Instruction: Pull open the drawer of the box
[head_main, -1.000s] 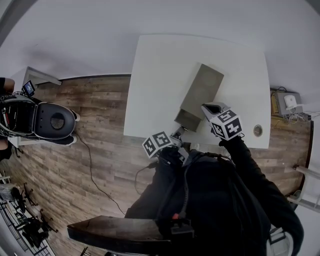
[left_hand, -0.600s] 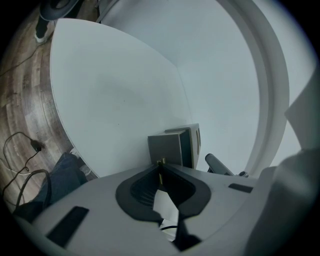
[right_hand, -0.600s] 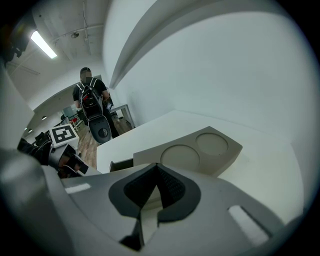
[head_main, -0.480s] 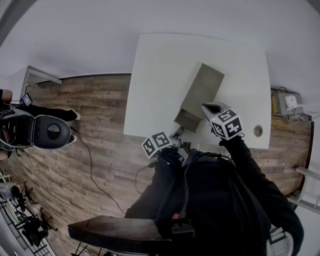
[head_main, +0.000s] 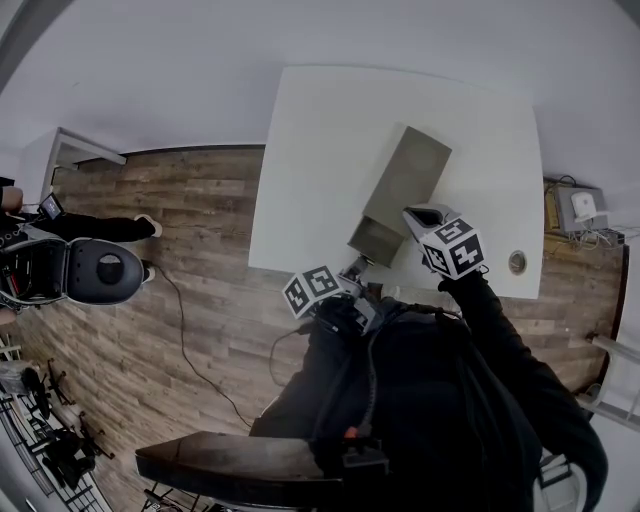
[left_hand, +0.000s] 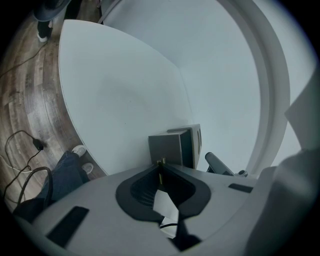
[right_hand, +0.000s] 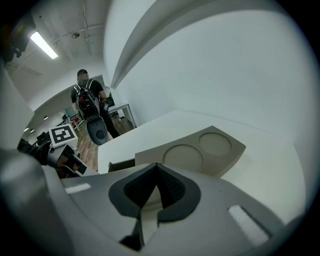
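Note:
A long grey-beige box lies diagonally on the white table, its drawer end toward me. The drawer stands out a little from the box. My left gripper is at the drawer front and is shut on the small brass knob there. My right gripper sits over the box's near right side. Its jaws are shut with nothing between them, just above the box top, which has two round recesses.
The table's near edge runs just under my left gripper, with wood floor below. An office chair and a person are on the floor to the left. A cable trails across the floor. The table's right side has a round grommet.
Both grippers and the box hold still. On the floor at the left, the office chair and the person beside it have shifted.

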